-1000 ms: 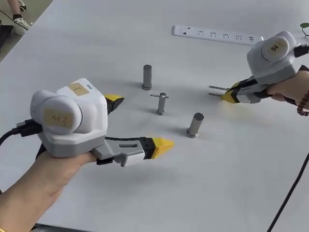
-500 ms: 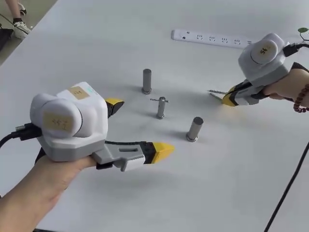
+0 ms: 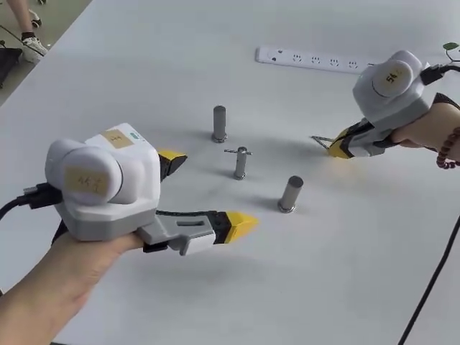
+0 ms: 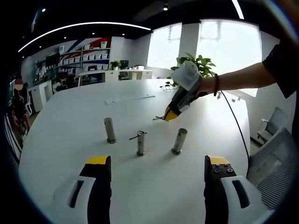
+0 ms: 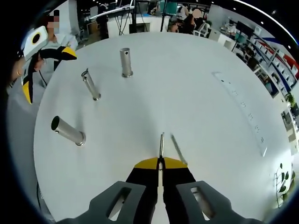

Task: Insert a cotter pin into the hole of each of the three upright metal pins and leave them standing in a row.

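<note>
Below, white worktable [image 3: 144,65]: broad matte bench carrying the whole job.
Left gripper [image 3: 212,188]: grey-bodied, yellow-tipped tool at near left, jaws spread wide, holding nothing, aimed at the row.
Right gripper [image 3: 336,147]: matching tool at far right, jaws pinched onto a thin silver cotter pin [image 5: 161,142], whose legs point left toward the row.
White power strip [image 3: 316,59]: long bar at the far edge, well apart from the work.
Grey steel upright pins: three in a diagonal row at centre. The far-left pin [image 3: 219,122] is bare, the middle pin [image 3: 241,164] has a fitted cotter pin [image 3: 237,151] crossing its head, and the near-right pin [image 3: 290,194] is bare.
Handling: the wire pin looks light, stiff and slick, so it is likely to swivel in the jaws. It is best held by its head end with the legs free. The upright pins appear tippy on small feet, so steadying them low on the shaft seems wise.
</note>
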`<move>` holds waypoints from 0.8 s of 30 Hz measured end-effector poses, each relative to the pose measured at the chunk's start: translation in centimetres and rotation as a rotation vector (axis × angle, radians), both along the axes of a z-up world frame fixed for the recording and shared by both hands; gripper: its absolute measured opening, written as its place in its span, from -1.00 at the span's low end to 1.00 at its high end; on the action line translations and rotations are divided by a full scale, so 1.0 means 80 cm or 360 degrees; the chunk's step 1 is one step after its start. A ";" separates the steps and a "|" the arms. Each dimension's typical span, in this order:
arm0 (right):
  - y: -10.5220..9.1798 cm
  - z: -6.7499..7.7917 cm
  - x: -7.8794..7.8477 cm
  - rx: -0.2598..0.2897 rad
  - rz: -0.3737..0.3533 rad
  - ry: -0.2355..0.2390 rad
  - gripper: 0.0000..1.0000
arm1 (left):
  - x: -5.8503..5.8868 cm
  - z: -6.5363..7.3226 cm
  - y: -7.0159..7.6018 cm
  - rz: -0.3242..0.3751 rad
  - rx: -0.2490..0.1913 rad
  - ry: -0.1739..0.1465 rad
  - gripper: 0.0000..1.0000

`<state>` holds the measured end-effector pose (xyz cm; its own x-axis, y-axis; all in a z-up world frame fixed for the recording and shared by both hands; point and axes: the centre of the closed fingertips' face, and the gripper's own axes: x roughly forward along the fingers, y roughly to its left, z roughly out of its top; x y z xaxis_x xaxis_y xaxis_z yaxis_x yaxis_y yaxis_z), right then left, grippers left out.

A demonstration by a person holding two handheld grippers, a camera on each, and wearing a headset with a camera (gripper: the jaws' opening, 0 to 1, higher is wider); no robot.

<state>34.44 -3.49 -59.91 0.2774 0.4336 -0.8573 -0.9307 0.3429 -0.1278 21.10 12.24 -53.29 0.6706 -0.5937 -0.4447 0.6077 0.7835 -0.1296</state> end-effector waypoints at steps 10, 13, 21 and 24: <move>0.025 0.023 0.000 0.0036 0.0221 -0.0142 -1.00 | 0.000 0.009 0.001 0.0006 0.0003 -0.0007 0.53; 0.038 0.043 -0.018 0.0060 0.0307 -0.0197 -1.00 | 0.003 0.015 -0.001 -0.0004 -0.0009 -0.0013 0.45; 0.061 0.077 -0.051 0.0074 0.0515 -0.0329 -1.00 | 0.010 0.028 -0.010 -0.0013 -0.0059 -0.0013 0.28; 0.067 0.085 -0.065 0.0071 0.0556 -0.0355 -1.00 | 0.011 0.031 -0.016 -0.0029 -0.0084 0.0001 0.21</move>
